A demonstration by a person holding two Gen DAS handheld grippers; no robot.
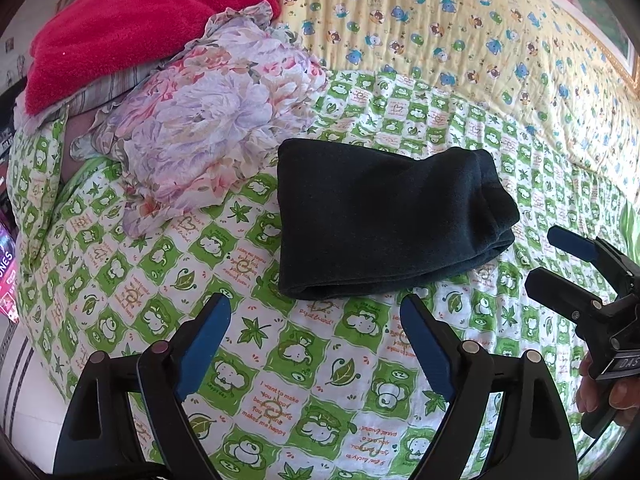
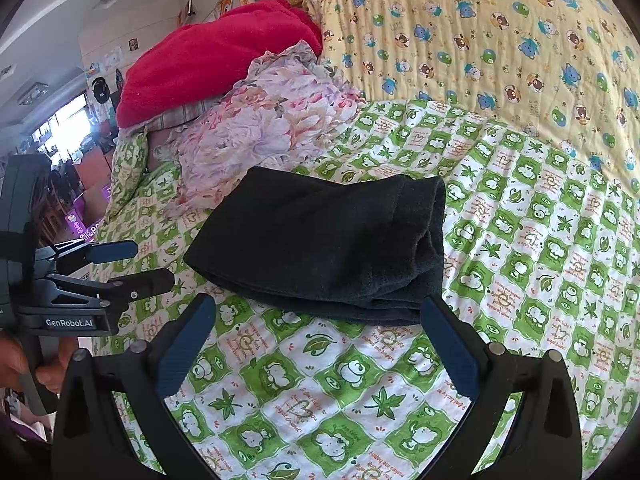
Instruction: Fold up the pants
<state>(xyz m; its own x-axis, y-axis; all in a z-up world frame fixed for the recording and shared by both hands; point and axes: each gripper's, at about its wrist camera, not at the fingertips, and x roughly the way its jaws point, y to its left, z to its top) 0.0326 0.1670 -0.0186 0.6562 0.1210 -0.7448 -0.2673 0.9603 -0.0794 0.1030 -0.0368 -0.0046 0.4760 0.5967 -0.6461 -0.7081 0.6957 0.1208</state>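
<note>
Dark folded pants (image 1: 384, 216) lie just beyond both the left gripper (image 1: 316, 336) and right gripper (image 2: 320, 336), fingers spread, empty.

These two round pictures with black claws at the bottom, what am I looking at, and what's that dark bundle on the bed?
A person holds a hand-operated gripper in each hand, each with a wide-angle camera looking along its jaws. One picture looks out from the left gripper, the other from the right gripper. Both stand open and hold nothing. The dark bundle is the pants, already folded, lying on a green and white quilt. Beside them sit a floral cloth and a red blanket.
</note>
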